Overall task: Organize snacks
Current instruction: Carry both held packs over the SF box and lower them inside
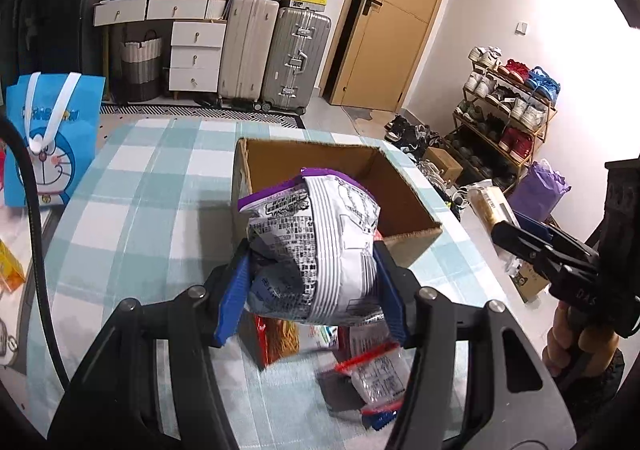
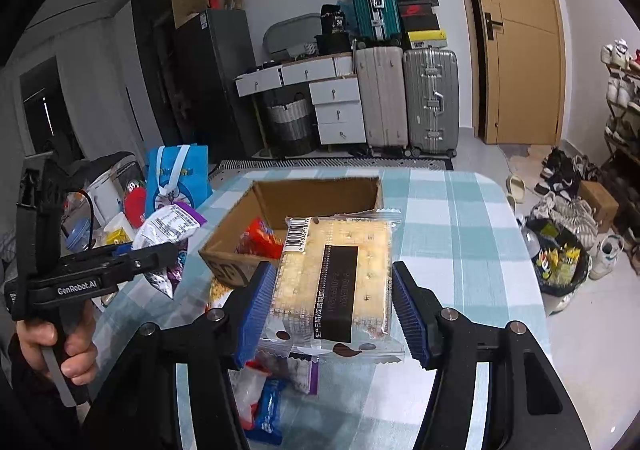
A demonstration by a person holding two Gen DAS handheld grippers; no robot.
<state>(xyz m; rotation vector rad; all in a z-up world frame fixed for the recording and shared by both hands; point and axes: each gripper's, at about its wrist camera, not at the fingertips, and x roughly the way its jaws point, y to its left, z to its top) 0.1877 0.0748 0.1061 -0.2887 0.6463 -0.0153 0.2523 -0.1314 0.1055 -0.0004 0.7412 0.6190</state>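
Clearly, both grippers were loaded and raised above the checked tablecloth point(image 1: 132, 186), with the open cardboard box point(image 1: 400, 190) just ahead of them. The left gripper point(image 1: 312, 278) had its blue pads pinching the lower half of a puffy white-and-purple snack bag point(image 1: 320, 234), squeezing it in at the waist. The right gripper point(image 2: 334, 300) had its jaws clamped on the two edges of a clear-wrapped cracker pack point(image 2: 332, 274), held flat and facing up. A red packet point(image 2: 260, 238) already lay inside the box, and more loose packets point(image 1: 372, 374) waited on the cloth below the grippers.

The step in hand looked like carrying both snacks over the box and dropping them in. To do it well, each item probably needed to clear the near cardboard wall before descending, since the bag's bulging top could catch the rim. Going in one at a time seemed wise, as the grippers sat close together. The crackers were brittle, so a low, level release would suit them better than a drop; the airy bag could tolerate a short fall.
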